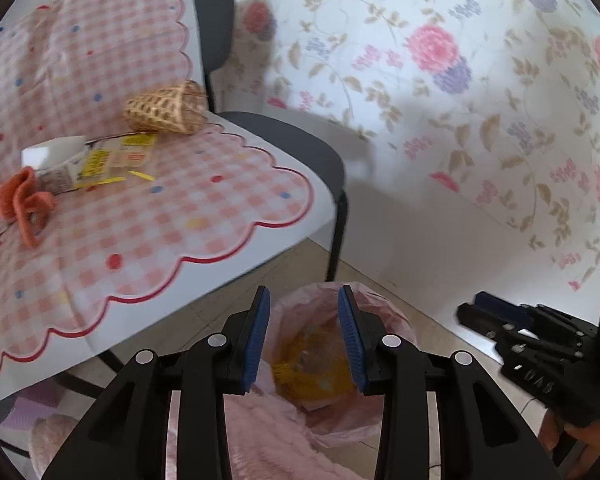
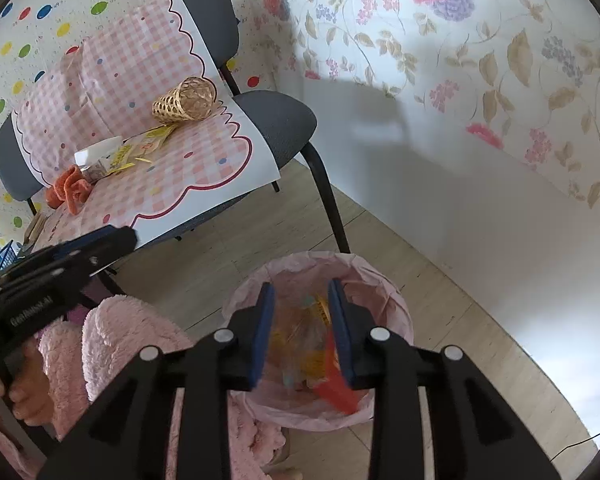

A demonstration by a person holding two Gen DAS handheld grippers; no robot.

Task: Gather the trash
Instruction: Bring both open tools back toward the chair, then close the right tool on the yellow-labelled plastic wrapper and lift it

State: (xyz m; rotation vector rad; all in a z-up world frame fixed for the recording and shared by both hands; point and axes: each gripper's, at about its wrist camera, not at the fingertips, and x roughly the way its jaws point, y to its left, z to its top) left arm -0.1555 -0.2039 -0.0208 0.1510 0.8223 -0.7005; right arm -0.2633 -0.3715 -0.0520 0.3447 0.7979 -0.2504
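A bin with a pink liner (image 2: 312,258) stands on the floor by the chair, holding yellow and pale wrappers. My right gripper (image 2: 301,285) hangs open straight above it. A blurred red wrapper (image 2: 334,386) is just below its right pad, and I cannot tell if it touches the pad. My left gripper (image 1: 304,290) is open and empty over the same bin (image 1: 400,328), with yellow trash (image 1: 300,364) visible below. On the chair's checked cloth lie a white carton (image 1: 56,156) and yellow wrappers (image 1: 112,160). Each gripper shows in the other's view: the right gripper (image 1: 500,320) and the left gripper (image 2: 80,250).
A grey chair (image 2: 284,120) holds a pink checked cloth (image 2: 204,168), a tipped wicker basket (image 2: 186,100) and an orange cloth (image 2: 68,190). Floral wall covering (image 2: 500,80) rises behind the bin. A fluffy pink sleeve (image 2: 112,344) and a hand (image 2: 24,396) are at lower left.
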